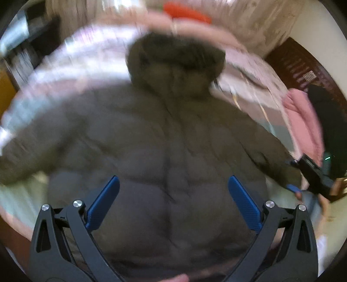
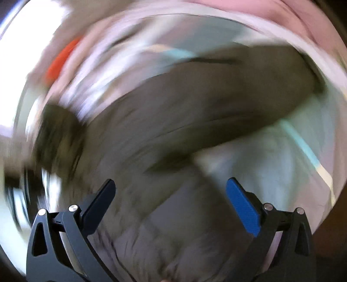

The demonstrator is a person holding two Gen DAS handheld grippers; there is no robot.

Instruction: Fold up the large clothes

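A large grey-brown puffer jacket with a fur-edged hood lies spread flat on a bed, front up, sleeves out to both sides. My left gripper hovers open above the jacket's lower front, holding nothing. The right gripper shows at the right edge, next to the jacket's right sleeve end. In the blurred right wrist view the right gripper is open and empty above the jacket body, with the sleeve stretching up and right.
The bed has a pale pink and mint sheet. A red item lies at the bed's far end. A pink garment and a dark one lie at the right. Dark wooden furniture stands beyond.
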